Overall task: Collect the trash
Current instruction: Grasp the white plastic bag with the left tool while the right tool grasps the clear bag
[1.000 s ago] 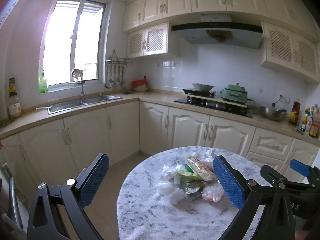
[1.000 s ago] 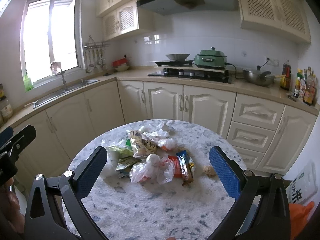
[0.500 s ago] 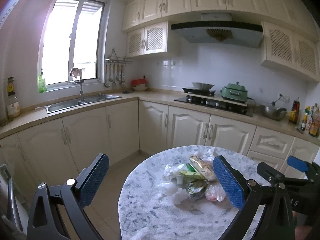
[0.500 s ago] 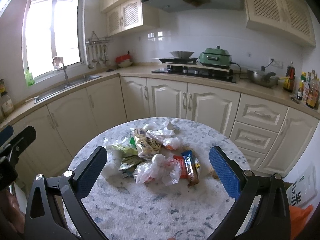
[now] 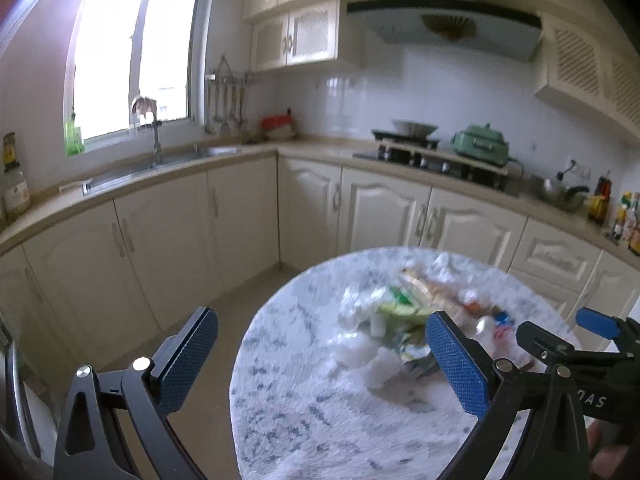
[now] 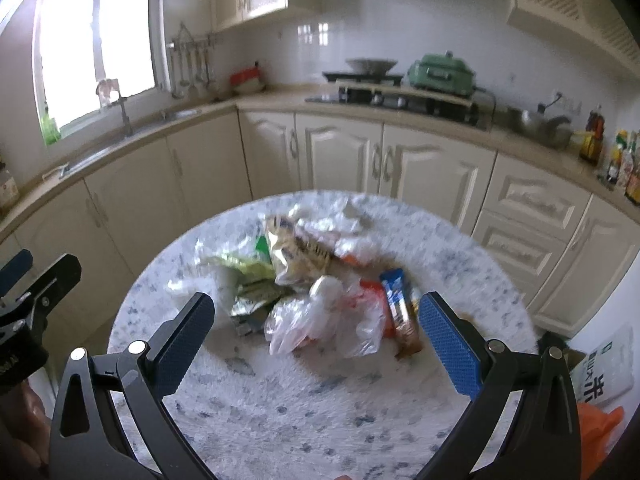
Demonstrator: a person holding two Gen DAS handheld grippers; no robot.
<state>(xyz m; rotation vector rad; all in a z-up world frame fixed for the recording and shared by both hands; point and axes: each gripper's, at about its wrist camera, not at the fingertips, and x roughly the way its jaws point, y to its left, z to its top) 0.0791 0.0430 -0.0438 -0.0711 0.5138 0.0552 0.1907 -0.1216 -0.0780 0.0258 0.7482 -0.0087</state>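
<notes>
The trash pile (image 6: 320, 280) is lying near the middle of the round marble table (image 6: 280, 412). The right gripper (image 6: 316, 344) is hovering just in front of it, fingers spread wide and holding nothing. The left gripper (image 5: 320, 360) is hanging over the table's left edge, equally wide and empty.

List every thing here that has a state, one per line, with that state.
Left gripper: open, empty, above the table's left part.
Right gripper: open, empty, fingers either side of the trash pile.
Clear bag: crumpled, lying on the table.
Snack wrapper: opened, crumpled, on the pile.
Blue bar wrapper: lying flat beside the bag.
Table: littered in the middle.
Cabinet doors: shut.
Tap: no water visible.
</notes>
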